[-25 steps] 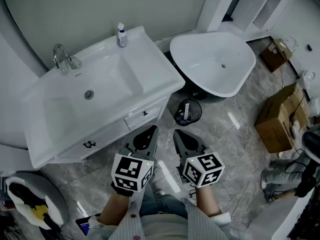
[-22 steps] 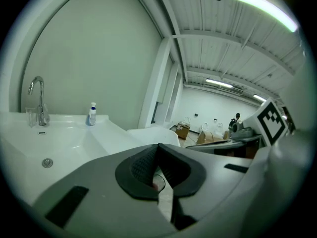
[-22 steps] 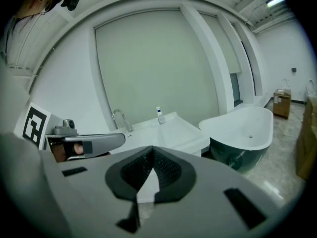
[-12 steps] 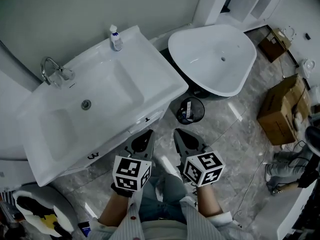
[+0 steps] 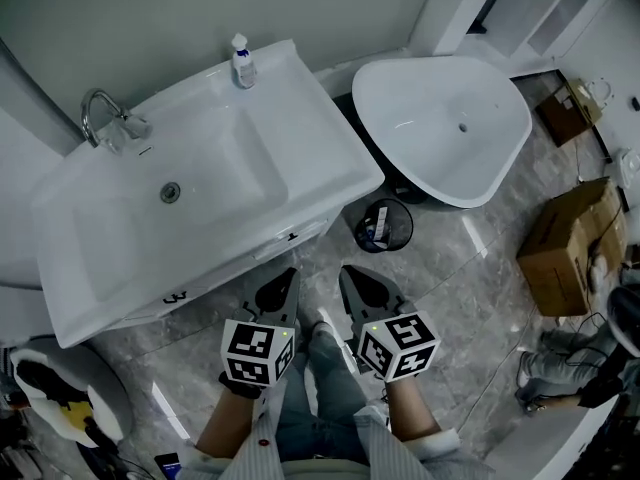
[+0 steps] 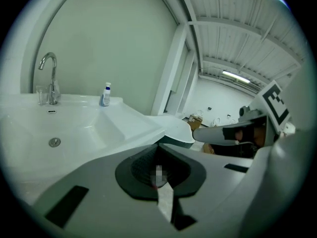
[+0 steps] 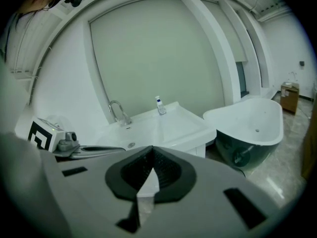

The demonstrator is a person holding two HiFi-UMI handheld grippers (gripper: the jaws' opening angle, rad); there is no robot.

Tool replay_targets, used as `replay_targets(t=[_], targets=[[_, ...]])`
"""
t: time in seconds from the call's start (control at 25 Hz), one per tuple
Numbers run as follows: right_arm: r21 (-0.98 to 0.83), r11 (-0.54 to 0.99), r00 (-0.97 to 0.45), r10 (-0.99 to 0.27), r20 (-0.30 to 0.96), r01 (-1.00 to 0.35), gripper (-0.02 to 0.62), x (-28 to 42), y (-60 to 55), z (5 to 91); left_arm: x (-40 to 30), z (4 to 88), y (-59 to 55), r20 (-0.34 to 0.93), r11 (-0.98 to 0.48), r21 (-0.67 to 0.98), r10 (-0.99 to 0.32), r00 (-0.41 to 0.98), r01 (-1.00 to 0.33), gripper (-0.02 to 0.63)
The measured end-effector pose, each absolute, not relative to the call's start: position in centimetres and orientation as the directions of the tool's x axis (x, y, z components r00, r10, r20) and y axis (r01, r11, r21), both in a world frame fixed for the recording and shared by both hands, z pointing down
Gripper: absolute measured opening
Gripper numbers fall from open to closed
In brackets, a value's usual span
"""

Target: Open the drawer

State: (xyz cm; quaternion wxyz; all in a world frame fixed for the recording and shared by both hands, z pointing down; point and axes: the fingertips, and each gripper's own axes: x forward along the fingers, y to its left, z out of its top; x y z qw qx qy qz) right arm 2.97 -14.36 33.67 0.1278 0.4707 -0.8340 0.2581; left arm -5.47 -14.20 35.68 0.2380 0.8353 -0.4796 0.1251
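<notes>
Jaws of the left gripper (image 5: 283, 284) and right gripper (image 5: 353, 280) are being held pressed together, empty; the drawer (image 5: 310, 231) is sitting shut under the basin (image 5: 300, 158), its knob (image 5: 291, 236) near the left gripper. Parting is being called for before the knob is pinched and pulled straight out.

Below me the floor (image 5: 470, 268) is grey veined marble tile, glossy with pale reflections. A plain pale wall (image 5: 150, 8) backs a white washbasin (image 5: 300, 128) with a chrome tap (image 5: 100, 118) and a small soap bottle (image 5: 241, 61). To my right stand a white freestanding bathtub (image 5: 400, 168), a dark waste bin (image 5: 384, 225) and cardboard boxes (image 5: 570, 243). A strip light (image 6: 237, 77) glows overhead.
</notes>
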Motion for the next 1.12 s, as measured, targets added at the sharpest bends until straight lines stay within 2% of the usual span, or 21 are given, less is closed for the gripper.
replay_targets(t=[0.48,1.12], targets=[[-0.333,0.488,-0.591,-0.66,0.465,-0.807,0.009,4.3,-14.0,37.9,-4.8,42.9,-13.3,0.513,-0.331,0.243,-0.754,0.41,-0.912,0.017],[-0.382,0.413,-0.559,-0.686,0.467,-0.827,0.009,4.6,-11.6,45.8,-4.5,54.1,-14.7,0.597,-0.323,0.171,-0.718,0.358,-0.931,0.018]])
